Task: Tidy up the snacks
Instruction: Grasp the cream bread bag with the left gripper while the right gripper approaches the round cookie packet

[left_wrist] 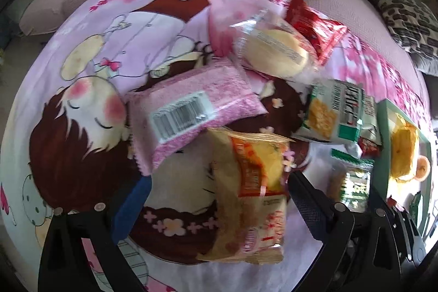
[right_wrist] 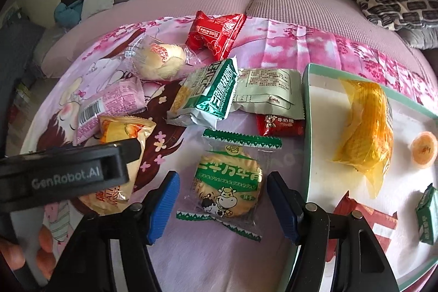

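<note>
Several wrapped snacks lie on a pink cartoon blanket (right_wrist: pixel 246 259). My right gripper (right_wrist: pixel 223 175) is open and points down over a round cow-print biscuit packet (right_wrist: pixel 228 188), which lies between its blue pads without being pressed. My left gripper (left_wrist: pixel 217 179) is open too. It straddles an orange-and-yellow cake packet (left_wrist: pixel 251 196), and its blue pad stands well off the wrapper. In the right wrist view one black finger (right_wrist: pixel 120 155) of the left gripper hangs over that same orange packet (right_wrist: pixel 123 127).
A white tray with a green rim (right_wrist: pixel 306 100) at the right holds a yellow bag (right_wrist: pixel 364 127), a jelly cup (right_wrist: pixel 423 152) and small packets. Beyond lie a green cracker packet (right_wrist: pixel 208 97), a pink packet (right_wrist: pixel 109 106), a wrapped bun (right_wrist: pixel 161 59) and a red packet (right_wrist: pixel 216 34). A sofa stands behind.
</note>
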